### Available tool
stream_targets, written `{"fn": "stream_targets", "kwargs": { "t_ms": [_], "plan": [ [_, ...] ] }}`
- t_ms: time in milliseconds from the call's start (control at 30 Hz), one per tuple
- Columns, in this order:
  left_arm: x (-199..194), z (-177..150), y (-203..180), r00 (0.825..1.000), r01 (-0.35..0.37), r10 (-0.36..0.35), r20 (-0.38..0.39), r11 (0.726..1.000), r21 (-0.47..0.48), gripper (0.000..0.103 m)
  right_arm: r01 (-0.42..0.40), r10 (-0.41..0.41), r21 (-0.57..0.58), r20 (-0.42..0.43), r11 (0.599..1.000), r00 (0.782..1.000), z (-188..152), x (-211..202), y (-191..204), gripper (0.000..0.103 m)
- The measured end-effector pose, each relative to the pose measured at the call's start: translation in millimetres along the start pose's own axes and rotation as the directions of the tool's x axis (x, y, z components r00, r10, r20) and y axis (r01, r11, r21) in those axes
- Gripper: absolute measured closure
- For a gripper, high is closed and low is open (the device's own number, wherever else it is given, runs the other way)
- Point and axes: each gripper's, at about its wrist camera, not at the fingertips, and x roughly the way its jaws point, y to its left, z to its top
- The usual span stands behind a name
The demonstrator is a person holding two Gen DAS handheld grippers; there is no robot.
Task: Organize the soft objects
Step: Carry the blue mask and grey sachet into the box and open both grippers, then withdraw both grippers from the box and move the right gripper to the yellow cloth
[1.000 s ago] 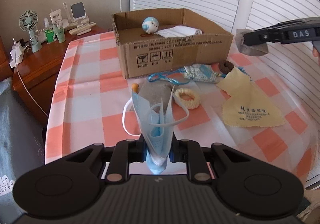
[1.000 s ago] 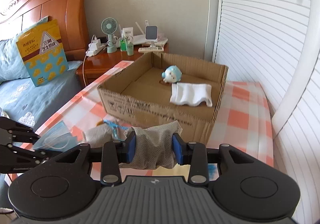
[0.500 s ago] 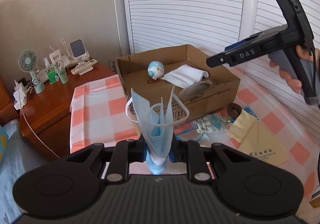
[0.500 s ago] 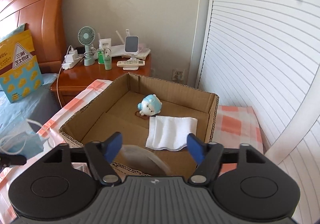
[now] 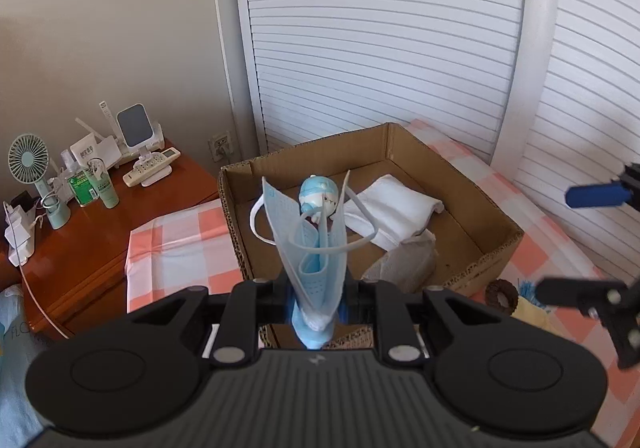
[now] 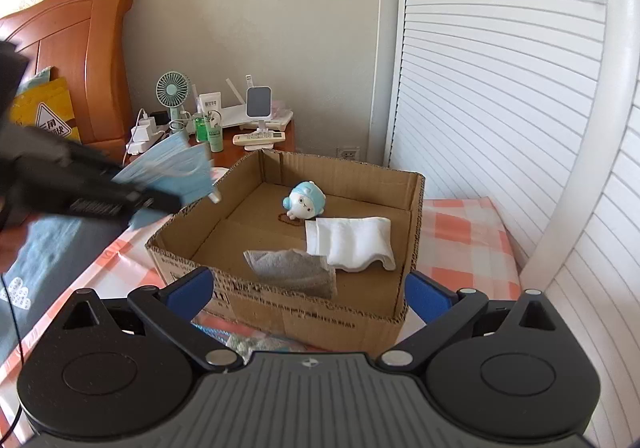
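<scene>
My left gripper (image 5: 316,300) is shut on a folded blue face mask (image 5: 316,256) that stands up above the near wall of the cardboard box (image 5: 492,215). In the box lie a blue-and-white plush toy (image 6: 304,201), a folded white cloth (image 6: 352,244) and a crumpled grey mesh cloth (image 6: 292,272). My right gripper (image 6: 308,294) hangs just before the box's near wall; its jaws are opening wide with nothing between them. In the right wrist view the left gripper (image 6: 160,203) reaches in from the left, blurred, with the mask (image 6: 172,167).
The box stands on an orange-and-white checked tablecloth (image 6: 460,232). A brown round item (image 5: 500,294), a yellow cloth (image 5: 532,318) and a patterned pouch (image 6: 256,344) lie before the box. A wooden nightstand (image 5: 92,248) with a fan and bottles stands at the left; louvred doors stand behind.
The right gripper opened and let go of the grey cloth, which now lies in the box. The left gripper rose with the mask and came up to the box.
</scene>
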Motion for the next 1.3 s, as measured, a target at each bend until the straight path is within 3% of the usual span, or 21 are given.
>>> {"fn": "stream_targets", "kwargs": {
  "t_ms": [100,200,267,300,533,867,1300],
  "plan": [
    [20,17,1,1.000,0.003,-0.003,-0.021,1.000,0.002,0.083,0.020,-0.020,-0.006,0.012,1.000,1.000,-8,-9,3,0.000],
    [42,32,1,0.999,-0.020,0.020,-0.033,1.000,0.005,0.069,0.020,-0.021,0.033,0.017,0.999,1.000,-14,-14,-2,0.000],
    [56,41,4,0.999,-0.039,0.039,-0.029,0.999,-0.005,0.023,0.017,-0.019,0.070,0.015,0.997,1.000,-19,-16,-8,0.000],
    [62,44,5,0.999,-0.036,0.036,-0.031,0.999,-0.006,0.018,0.020,-0.021,0.085,0.015,0.996,1.000,-22,-17,-10,0.000],
    [70,43,10,0.999,-0.047,0.047,-0.017,0.998,-0.039,0.011,0.069,-0.068,0.133,-0.008,0.989,0.998,-42,-19,-17,0.000],
    [12,21,4,0.995,-0.092,0.092,0.032,0.996,0.003,0.001,0.137,-0.136,0.157,-0.015,0.978,0.991,-61,-33,-8,0.000],
    [-60,-58,-31,0.994,-0.087,0.085,0.067,0.996,0.024,0.001,0.126,-0.115,0.131,-0.090,0.983,0.989,-108,-45,-6,0.000]
  ]
}}
